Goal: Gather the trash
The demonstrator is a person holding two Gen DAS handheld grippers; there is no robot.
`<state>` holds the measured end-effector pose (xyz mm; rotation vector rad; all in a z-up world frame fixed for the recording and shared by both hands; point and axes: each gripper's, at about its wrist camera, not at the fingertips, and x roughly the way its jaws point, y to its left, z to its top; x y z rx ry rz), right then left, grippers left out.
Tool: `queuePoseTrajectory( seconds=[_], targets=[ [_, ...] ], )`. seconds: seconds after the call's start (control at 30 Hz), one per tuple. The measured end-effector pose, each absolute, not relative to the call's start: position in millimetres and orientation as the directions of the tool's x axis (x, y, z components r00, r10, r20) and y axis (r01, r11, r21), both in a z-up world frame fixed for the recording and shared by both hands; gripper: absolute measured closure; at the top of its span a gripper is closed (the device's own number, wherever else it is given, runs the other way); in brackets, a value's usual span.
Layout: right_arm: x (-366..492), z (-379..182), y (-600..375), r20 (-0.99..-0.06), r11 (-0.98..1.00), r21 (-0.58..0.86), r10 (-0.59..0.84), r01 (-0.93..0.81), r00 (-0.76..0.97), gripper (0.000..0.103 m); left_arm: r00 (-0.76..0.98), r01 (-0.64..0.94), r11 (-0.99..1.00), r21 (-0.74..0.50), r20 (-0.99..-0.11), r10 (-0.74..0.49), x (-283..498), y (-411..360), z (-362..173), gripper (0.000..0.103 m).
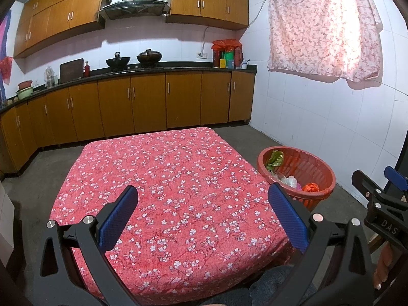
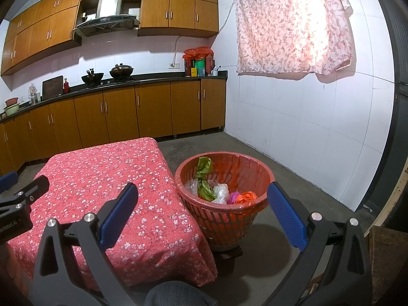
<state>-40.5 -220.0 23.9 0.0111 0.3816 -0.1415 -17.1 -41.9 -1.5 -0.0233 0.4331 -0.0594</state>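
A red plastic basket (image 2: 244, 163) stands on the floor to the right of a low table under a red flowered cloth (image 2: 102, 178). Inside lie a green wrapper (image 2: 204, 168), clear plastic (image 2: 220, 192) and an orange scrap (image 2: 246, 196). My right gripper (image 2: 202, 211) hovers open in front of the basket with nothing between its blue pads. My left gripper (image 1: 204, 216) is open above the near part of the cloth (image 1: 173, 178), empty. The basket (image 1: 318, 168) shows at the right of the left wrist view, and so does the right gripper (image 1: 377, 191).
Brown kitchen cabinets (image 2: 122, 112) with a dark counter run along the back wall, with woks and jars on top. A white tiled wall (image 2: 306, 127) with a pink curtain (image 2: 293, 25) is on the right. Grey concrete floor (image 2: 293, 178) surrounds the basket. A denim knee (image 2: 176, 295) shows at the bottom.
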Motion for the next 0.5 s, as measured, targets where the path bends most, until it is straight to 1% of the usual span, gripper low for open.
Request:
queuePoseTrajectory(
  seconds=[0.5],
  targets=[
    [-40.7,23.6,-219.7,-0.373,0.99,-0.015,-0.135,0.14,0.918,0.004,0.904,0.055,0.998,-0.031,-0.422,-0.063,-17.8,-43.2,-6.0,0.002]
  ],
)
